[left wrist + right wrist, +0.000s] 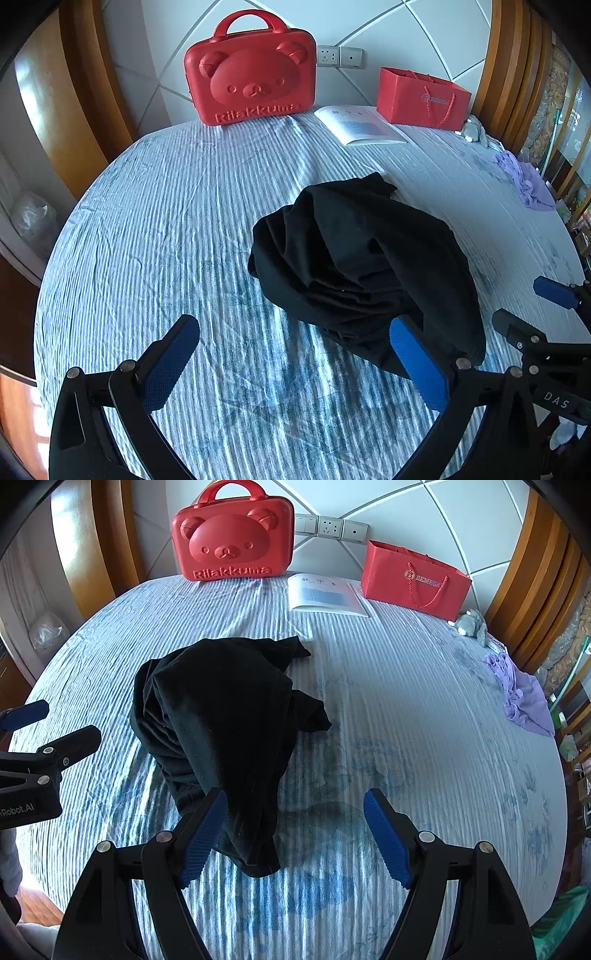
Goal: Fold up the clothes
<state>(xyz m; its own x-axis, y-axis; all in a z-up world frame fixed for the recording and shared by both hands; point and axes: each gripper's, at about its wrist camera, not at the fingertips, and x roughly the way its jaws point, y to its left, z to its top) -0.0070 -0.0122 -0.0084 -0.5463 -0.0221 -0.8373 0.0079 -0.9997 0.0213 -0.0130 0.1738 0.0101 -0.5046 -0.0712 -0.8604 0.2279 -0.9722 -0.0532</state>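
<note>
Black garment (362,266) crumpled mid-frame on striped bed (184,229). Left tool (295,365) and right tool (295,834) both apart, empty, hovering near its lower edge. Step: pre-grasp. Next: find corners, spread flat.

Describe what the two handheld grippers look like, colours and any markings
Both the left gripper and right gripper have matte black frames with silver pivot bolts. Each finger carries a blue pad with a ridged, textured face. White lettering shows on the bodies.
</note>
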